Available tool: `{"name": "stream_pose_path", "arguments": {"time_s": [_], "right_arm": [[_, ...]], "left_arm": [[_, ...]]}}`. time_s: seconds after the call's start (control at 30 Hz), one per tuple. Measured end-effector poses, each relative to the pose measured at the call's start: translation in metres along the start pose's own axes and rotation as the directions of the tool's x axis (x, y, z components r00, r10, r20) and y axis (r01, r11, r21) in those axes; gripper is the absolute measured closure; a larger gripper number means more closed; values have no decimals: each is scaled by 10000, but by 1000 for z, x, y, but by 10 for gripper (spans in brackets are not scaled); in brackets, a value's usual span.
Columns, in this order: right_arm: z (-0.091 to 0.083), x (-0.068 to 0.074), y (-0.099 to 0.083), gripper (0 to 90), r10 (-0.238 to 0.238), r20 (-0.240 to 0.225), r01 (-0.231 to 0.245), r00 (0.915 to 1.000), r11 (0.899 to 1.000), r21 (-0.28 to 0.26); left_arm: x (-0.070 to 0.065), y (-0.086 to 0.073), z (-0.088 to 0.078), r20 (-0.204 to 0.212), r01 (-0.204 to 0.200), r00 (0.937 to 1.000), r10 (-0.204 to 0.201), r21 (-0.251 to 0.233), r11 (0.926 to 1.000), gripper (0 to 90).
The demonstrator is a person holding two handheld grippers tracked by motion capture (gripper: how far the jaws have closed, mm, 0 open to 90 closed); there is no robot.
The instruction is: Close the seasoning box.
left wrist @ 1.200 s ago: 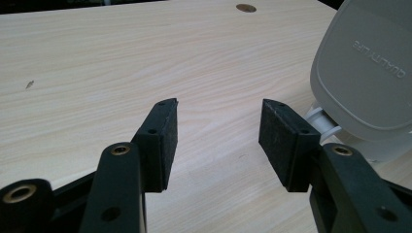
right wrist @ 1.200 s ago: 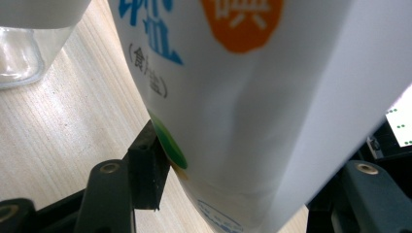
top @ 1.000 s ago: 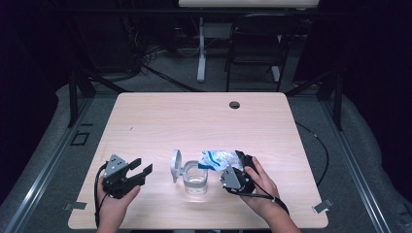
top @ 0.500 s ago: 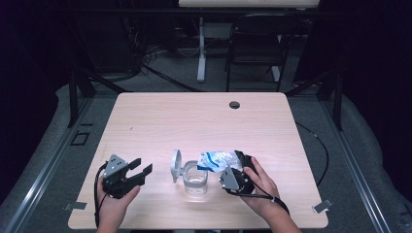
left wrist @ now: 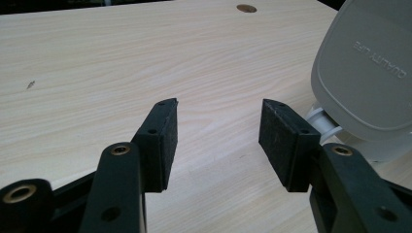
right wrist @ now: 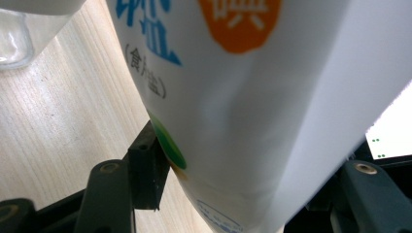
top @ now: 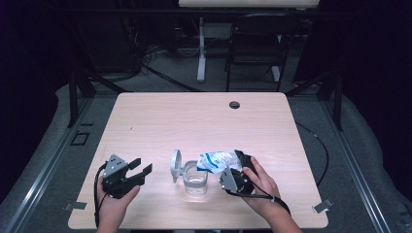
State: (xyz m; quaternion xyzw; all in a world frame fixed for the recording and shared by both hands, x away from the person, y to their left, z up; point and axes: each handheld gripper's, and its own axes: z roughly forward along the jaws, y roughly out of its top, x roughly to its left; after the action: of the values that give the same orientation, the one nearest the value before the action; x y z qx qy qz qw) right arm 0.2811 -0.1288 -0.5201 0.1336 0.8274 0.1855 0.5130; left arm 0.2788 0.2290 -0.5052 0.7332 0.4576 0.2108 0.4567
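A clear glass jar (top: 196, 180) stands near the table's front edge, its grey flip lid (top: 175, 165) swung open to the left. A white bag with blue and orange print (top: 218, 159) lies tilted with its mouth over the jar. My right gripper (top: 240, 162) is shut on the bag's far end; in the right gripper view the bag (right wrist: 243, 97) sits between the jaws, against the left pad (right wrist: 148, 165). My left gripper (top: 141, 165) rests left of the jar, open and holding nothing. In the left gripper view its jaws (left wrist: 218, 133) stand apart over bare wood, the lid (left wrist: 364, 73) at right.
The light wooden table (top: 194, 121) has a round cable hole (top: 234, 104) near its far edge. A folding chair (top: 255, 48) and a table leg (top: 200, 48) stand beyond it on the dark floor. Tape marks sit at the front corners.
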Motion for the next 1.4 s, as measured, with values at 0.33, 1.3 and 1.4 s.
{"name": "stream_pose_path", "arguments": {"time_s": [0.33,1.3,1.4], "right_arm": [[3,2,-1,398,-499,268,503,9984,9986,-142],[3,-5,3,402,-1556,-254,1562,9875,9874,262],[2,-5,5,402,-1725,-408,1739,9842,9842,329]], "left_arm": [[0,0,0,0,20,10000,-20,-7,10000,491],[3,-2,1,10,69,10000,-69,40,10000,492],[3,-2,1,8,71,10000,-71,33,10000,492]]}}
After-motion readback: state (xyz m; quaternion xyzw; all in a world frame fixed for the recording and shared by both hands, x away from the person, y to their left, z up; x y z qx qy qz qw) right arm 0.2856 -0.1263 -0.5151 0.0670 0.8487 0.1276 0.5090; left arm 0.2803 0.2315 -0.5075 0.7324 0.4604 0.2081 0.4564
